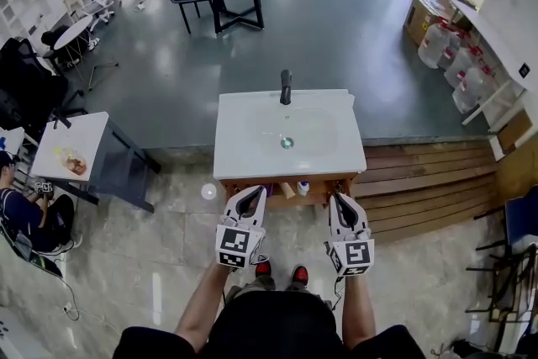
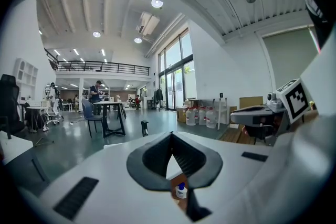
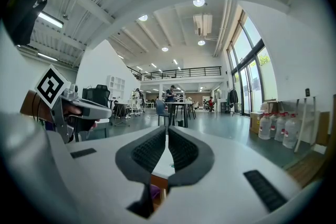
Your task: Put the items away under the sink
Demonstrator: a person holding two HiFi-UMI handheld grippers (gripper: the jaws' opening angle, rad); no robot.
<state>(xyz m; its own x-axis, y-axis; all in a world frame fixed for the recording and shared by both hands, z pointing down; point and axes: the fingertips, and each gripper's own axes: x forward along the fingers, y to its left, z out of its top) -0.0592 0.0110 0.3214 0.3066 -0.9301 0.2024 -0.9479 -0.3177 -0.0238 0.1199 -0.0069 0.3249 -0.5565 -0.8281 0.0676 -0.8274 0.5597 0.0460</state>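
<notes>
Under the sink (image 1: pixel 244 139), on the wooden shelf (image 1: pixel 313 199), a small white bottle (image 1: pixel 303 188) with a blue cap sits near a purple thing (image 1: pixel 267 190). The sink top is bare. The left hand-held gripper (image 1: pixel 250 192) and the right hand-held gripper (image 1: pixel 340 197) are both closed tight and hold nothing. So the job looks almost done, or done.

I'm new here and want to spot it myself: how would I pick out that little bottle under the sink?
Find the white sink with the black tap, standing on the floor. Under its front edge is an open wooden shelf, and the bottle stands there near the middle. It alone is white with a blue cap; left of it lie a tan item and a purple item.
</notes>
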